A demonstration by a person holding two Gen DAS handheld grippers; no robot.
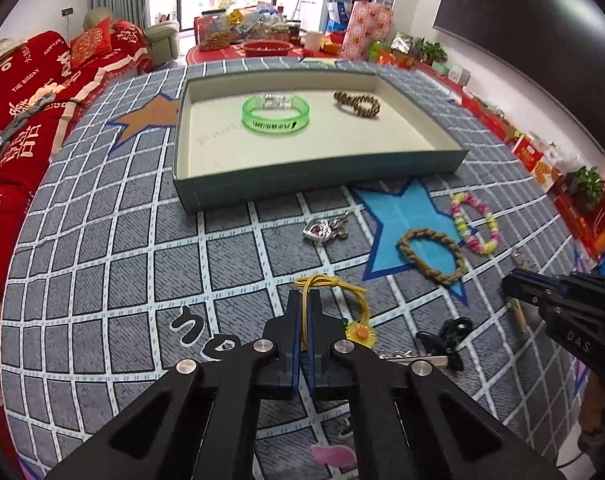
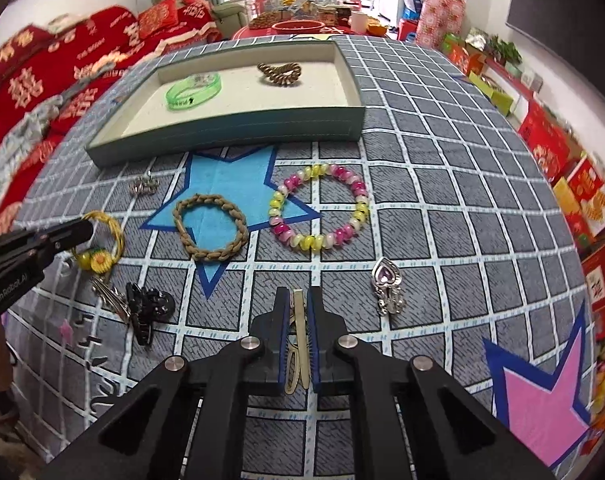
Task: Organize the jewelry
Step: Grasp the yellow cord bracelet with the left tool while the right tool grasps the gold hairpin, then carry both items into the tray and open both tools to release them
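Observation:
A shallow teal box (image 1: 314, 184) (image 2: 230, 128) holds a green bangle (image 1: 275, 114) (image 2: 193, 90) and a brown braided bracelet (image 1: 357, 103) (image 2: 279, 73). My left gripper (image 1: 304, 300) is shut on a yellow hair tie (image 1: 344, 292) with a flower charm (image 2: 98, 258). My right gripper (image 2: 298, 300) is shut on a gold hair clip (image 2: 298, 312). On the cloth lie a tan braided bracelet (image 1: 431, 255) (image 2: 210, 227), a pink-yellow bead bracelet (image 1: 473, 223) (image 2: 320, 208), a silver heart pendant (image 2: 387, 284), a second silver charm (image 1: 324, 230) (image 2: 143, 186) and a black claw clip (image 1: 446, 338) (image 2: 150, 308).
The table has a grey grid cloth with blue (image 2: 226, 184), pink (image 2: 542, 404) and orange (image 1: 146, 118) stars. A silver hair clip (image 1: 412, 358) (image 2: 110, 296) lies by the black clip. A red sofa (image 1: 30, 92) is left; red boxes (image 2: 558, 152) are right.

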